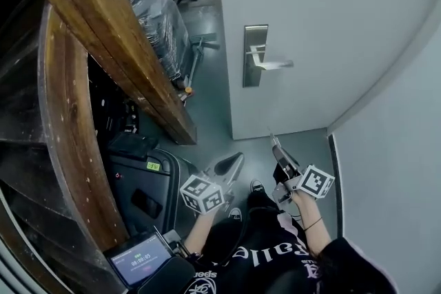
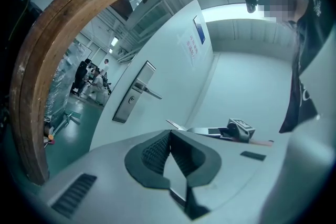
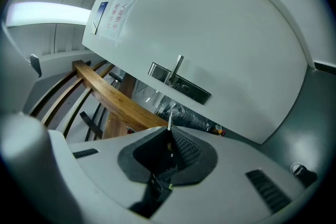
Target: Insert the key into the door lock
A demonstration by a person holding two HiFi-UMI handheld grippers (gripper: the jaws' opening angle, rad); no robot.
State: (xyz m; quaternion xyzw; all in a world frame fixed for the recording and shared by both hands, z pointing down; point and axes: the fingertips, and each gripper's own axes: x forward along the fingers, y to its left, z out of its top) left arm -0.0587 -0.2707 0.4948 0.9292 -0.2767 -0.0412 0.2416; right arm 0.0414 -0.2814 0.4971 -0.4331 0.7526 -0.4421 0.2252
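Right gripper (image 3: pixel 169 134) clamped on the key (image 3: pixel 169 121), judged light, stiff and slippery, best pinched by its bow with the blade protruding, well apart from the door lock (image 1: pixel 255 57); left gripper (image 2: pixel 169 136) closed, empty.

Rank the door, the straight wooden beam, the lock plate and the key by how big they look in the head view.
1. door, largest
2. straight wooden beam, though it sits nearer the camera
3. lock plate
4. key, a thin sliver
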